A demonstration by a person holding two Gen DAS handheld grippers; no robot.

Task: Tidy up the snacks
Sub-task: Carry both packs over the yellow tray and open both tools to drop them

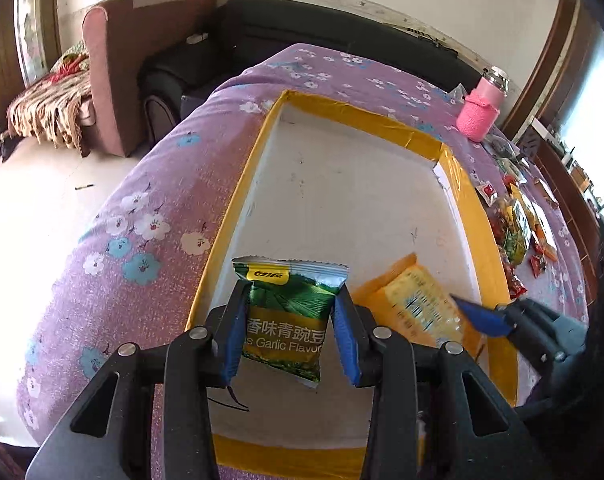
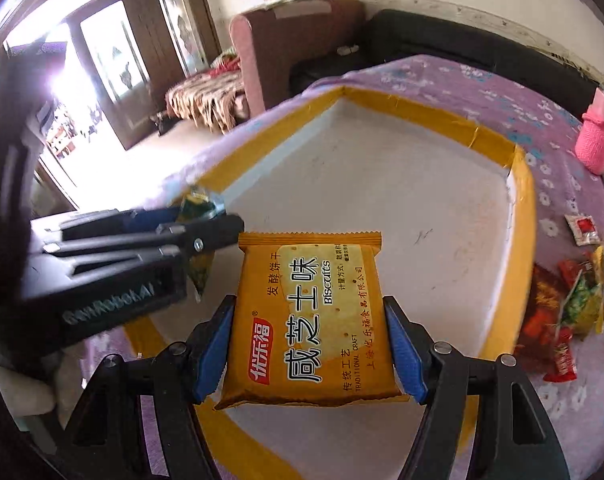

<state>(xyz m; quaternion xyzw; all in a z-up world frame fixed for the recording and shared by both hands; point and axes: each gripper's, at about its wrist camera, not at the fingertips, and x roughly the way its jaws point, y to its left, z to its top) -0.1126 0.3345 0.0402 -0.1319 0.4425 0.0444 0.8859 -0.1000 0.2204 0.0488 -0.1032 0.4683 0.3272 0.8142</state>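
Both grippers loaded, hanging over the shallow white tray point(image 1: 474, 216) with the yellow-taped rim. Left gripper point(image 1: 291, 324) is clamped on the green garlic-flavour pea packet point(image 1: 289, 316), near the tray's left edge. Right gripper point(image 2: 310, 344) is clamped across the orange biscuit pack point(image 2: 310, 316), just beside it. Tray floor looks bare, nothing lying in it as far as I can see.

Suggest lowering each close to the floor before releasing, placing them side by side without overlap, and staggering the drops so the grippers don't collide. Remaining loose snack packets point(image 1: 518, 232) sit on the purple floral cloth point(image 1: 141, 208) right of the tray.
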